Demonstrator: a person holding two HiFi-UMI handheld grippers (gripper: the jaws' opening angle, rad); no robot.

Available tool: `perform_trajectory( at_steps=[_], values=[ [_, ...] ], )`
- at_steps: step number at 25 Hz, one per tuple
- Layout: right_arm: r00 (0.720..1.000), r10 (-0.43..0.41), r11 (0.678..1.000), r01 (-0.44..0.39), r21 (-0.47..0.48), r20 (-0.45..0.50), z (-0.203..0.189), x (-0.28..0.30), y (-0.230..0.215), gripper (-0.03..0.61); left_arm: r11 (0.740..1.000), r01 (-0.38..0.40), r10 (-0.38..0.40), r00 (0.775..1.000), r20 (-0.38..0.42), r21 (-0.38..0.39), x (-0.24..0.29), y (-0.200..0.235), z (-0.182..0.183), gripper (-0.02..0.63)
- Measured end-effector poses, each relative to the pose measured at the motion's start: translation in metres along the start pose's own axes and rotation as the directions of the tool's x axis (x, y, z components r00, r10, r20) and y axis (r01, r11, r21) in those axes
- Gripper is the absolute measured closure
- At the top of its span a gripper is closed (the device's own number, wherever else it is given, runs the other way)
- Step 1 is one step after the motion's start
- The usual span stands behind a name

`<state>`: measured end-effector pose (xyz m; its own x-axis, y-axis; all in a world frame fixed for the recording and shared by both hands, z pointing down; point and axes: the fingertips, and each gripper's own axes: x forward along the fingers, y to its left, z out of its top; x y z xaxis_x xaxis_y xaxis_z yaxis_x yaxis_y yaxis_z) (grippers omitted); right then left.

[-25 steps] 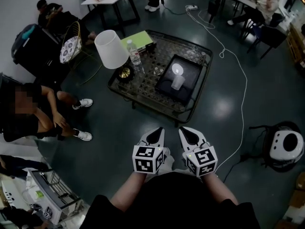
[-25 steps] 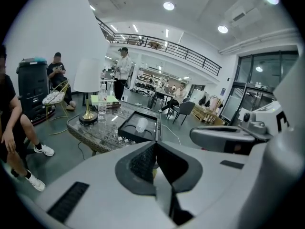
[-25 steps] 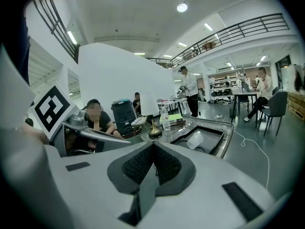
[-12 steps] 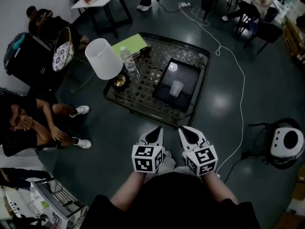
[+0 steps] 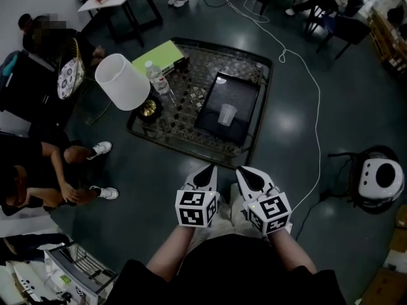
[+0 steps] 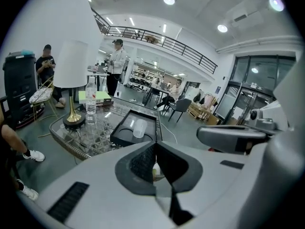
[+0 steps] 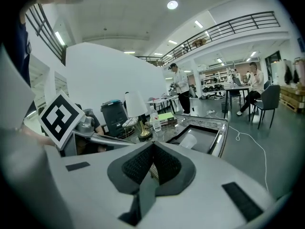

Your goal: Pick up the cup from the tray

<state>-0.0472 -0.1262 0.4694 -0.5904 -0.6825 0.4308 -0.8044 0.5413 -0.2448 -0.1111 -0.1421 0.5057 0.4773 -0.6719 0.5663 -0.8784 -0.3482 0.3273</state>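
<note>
A clear plastic cup (image 5: 227, 114) stands upright on a black tray (image 5: 216, 110) that lies on a glass coffee table (image 5: 191, 88). The cup (image 6: 139, 128) also shows in the left gripper view, and the cup (image 7: 188, 140) in the right gripper view. My left gripper (image 5: 205, 177) and right gripper (image 5: 252, 178) hang side by side over the floor, well short of the table. Both have their jaws pressed together with nothing between them.
On the table stand a lamp with a white shade (image 5: 121, 82), a water bottle (image 5: 158, 81) and a green book (image 5: 158, 56). A white cable (image 5: 314, 107) runs across the floor at right, by a white round appliance (image 5: 379, 182). People sit at left (image 5: 38, 176).
The view has shifted forward, so the table and tray have drifted slightly left and closer. Both grippers stay shut, side by side near my body.
</note>
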Motion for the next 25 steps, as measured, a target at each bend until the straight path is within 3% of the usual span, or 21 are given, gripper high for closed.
perform_trajectory(
  at_steps=[10,18,20,22,25],
  values=[
    [1.000,0.014,1.000,-0.014,0.012,-0.021,0.004,0.018,-0.042,0.568,0.998,-0.055,0.054,0.998,-0.024,-0.036,0.042,0.010,0.004,0.603],
    [0.998,0.036,0.999,-0.035,0.019,-0.060,0.004,0.040,-0.075,0.568,0.998,-0.062,0.062,0.995,-0.080,-0.005,0.084,0.017,0.007,0.600],
    [0.997,0.041,0.999,-0.039,0.023,-0.068,0.003,0.045,-0.083,0.568,0.998,-0.054,0.055,0.993,-0.103,0.009,0.099,0.016,0.009,0.565],
    [0.996,0.046,0.999,-0.044,0.028,-0.076,0.001,0.049,-0.089,0.568,0.999,-0.033,0.036,0.990,-0.136,0.024,0.117,0.013,0.011,0.479],
    [0.994,0.054,0.998,-0.051,0.037,-0.090,-0.004,0.055,-0.098,0.568,0.997,-0.013,0.026,0.982,-0.187,0.071,0.147,0.014,0.016,0.433]
  ],
)
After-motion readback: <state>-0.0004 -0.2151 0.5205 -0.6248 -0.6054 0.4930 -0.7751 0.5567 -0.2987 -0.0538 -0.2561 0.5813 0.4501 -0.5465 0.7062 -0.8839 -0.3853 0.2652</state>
